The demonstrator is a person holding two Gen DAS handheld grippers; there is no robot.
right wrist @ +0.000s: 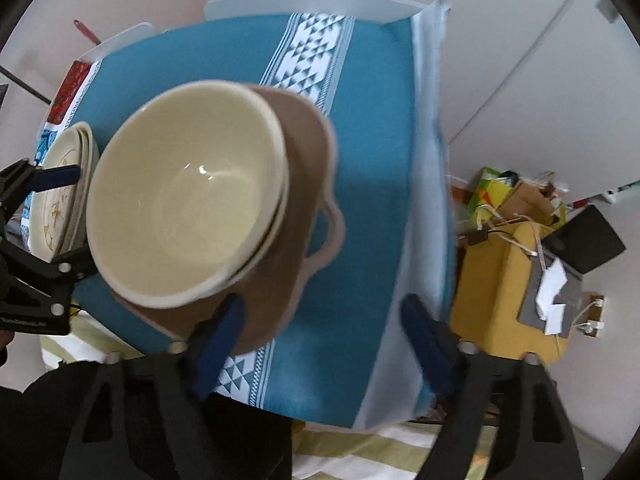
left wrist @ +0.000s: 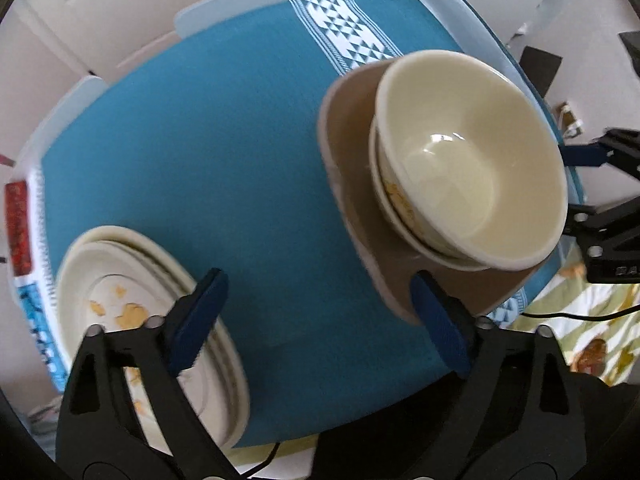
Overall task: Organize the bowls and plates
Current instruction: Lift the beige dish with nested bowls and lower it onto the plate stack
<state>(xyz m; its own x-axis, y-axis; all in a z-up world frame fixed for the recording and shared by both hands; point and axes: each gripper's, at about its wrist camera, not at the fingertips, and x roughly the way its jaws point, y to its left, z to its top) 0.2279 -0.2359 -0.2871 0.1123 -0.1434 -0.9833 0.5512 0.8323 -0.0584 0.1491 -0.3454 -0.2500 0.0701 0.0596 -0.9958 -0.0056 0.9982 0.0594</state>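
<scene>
Two cream bowls (left wrist: 472, 168), nested one in the other, sit on a brown dish (left wrist: 360, 152) with a side handle, on the blue tablecloth (left wrist: 200, 152). A stack of cream plates (left wrist: 132, 308) with yellow marks lies at the table's near left. My left gripper (left wrist: 320, 320) is open and empty, its fingers between the plates and the brown dish. In the right wrist view the bowls (right wrist: 188, 196) fill the left half, on the brown dish (right wrist: 312, 168), with the plates (right wrist: 64, 192) behind. My right gripper (right wrist: 324, 344) is open and empty over the cloth (right wrist: 372, 128), just right of the dish.
The cloth has a white patterned band (left wrist: 344, 32) across it. A red item (left wrist: 18, 228) lies at the table's left edge. To the right of the table stand a yellow cardboard box (right wrist: 504, 280) and paper bags (right wrist: 508, 196). A striped sheet (right wrist: 360, 456) lies below the table.
</scene>
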